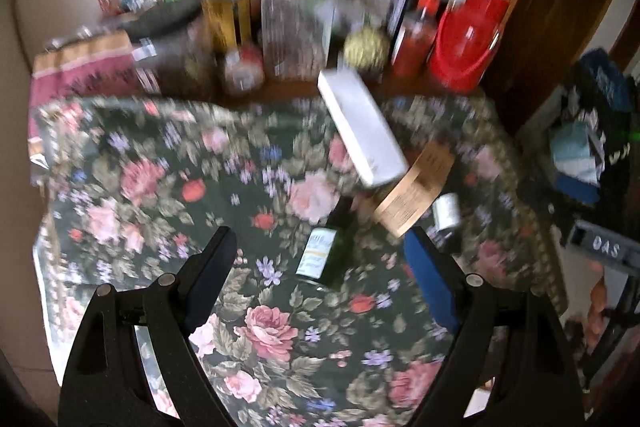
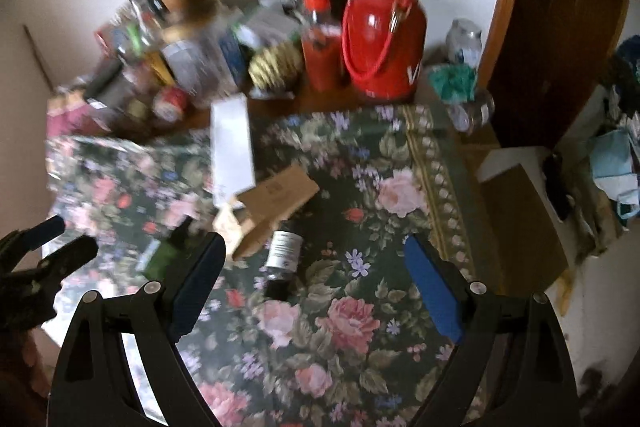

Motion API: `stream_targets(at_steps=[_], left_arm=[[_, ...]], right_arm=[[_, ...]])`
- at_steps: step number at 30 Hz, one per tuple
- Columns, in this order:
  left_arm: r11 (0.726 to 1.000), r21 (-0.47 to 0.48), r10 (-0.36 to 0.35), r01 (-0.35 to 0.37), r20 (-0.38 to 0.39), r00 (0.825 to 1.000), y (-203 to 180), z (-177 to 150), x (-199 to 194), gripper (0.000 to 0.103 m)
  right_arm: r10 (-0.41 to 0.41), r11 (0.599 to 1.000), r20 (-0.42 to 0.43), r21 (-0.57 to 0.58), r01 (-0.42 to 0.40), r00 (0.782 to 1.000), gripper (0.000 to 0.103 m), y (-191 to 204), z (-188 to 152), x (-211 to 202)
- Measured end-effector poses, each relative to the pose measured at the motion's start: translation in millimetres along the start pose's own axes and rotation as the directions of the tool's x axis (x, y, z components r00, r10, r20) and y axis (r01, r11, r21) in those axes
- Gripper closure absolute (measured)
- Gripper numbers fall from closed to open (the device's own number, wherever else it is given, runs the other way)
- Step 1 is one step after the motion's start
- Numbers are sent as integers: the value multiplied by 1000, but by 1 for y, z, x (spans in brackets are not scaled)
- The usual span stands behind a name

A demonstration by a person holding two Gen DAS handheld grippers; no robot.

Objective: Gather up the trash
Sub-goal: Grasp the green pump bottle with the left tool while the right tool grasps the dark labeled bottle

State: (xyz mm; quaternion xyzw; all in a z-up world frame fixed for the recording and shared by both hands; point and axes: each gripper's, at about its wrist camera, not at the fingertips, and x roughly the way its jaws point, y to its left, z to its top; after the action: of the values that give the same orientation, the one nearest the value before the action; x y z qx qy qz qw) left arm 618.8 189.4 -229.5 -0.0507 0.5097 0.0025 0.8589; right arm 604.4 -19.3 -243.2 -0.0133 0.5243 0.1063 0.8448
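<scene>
Trash lies on a floral tablecloth [image 1: 140, 167]. A small dark green bottle [image 1: 326, 253] lies just ahead of my open, empty left gripper [image 1: 320, 247]. A white box [image 1: 360, 127] and a brown cardboard box [image 1: 416, 191] lie beyond it, with a small dark bottle with a white label [image 1: 446, 213] to the right. In the right wrist view my right gripper [image 2: 316, 255] is open and empty over the small labelled bottle [image 2: 282, 259]. The cardboard box [image 2: 272, 203], white box [image 2: 232, 151] and green bottle [image 2: 164, 253] lie to its left. The left gripper [image 2: 48, 247] shows at the left edge.
Bottles, jars, a red sauce bottle [image 1: 416, 35] and a red thermos [image 1: 468, 39] crowd the back of the table by the wall. A wooden door [image 2: 560, 27] stands at right. A cardboard box [image 2: 520, 219] and bags sit on the floor at right.
</scene>
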Motion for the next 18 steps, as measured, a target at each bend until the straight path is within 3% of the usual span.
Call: stream_targets(at_steps=[3, 7, 11, 18], left_arm=[[1000, 22, -18, 20, -73, 997, 7, -5, 34, 18], [997, 42, -64, 70, -133, 989, 12, -11, 65, 34], [991, 64, -103, 115, -169, 980, 10, -14, 82, 44], [980, 154, -97, 127, -189, 977, -3, -17, 93, 53]], right_arm=[[-7, 1000, -57, -4, 7, 998, 20, 8, -4, 28], [18, 1000, -123, 26, -15, 992, 28, 13, -9, 58], [30, 999, -171, 29, -25, 985, 44, 19, -14, 77], [13, 1000, -159, 6, -12, 987, 53, 21, -19, 84]])
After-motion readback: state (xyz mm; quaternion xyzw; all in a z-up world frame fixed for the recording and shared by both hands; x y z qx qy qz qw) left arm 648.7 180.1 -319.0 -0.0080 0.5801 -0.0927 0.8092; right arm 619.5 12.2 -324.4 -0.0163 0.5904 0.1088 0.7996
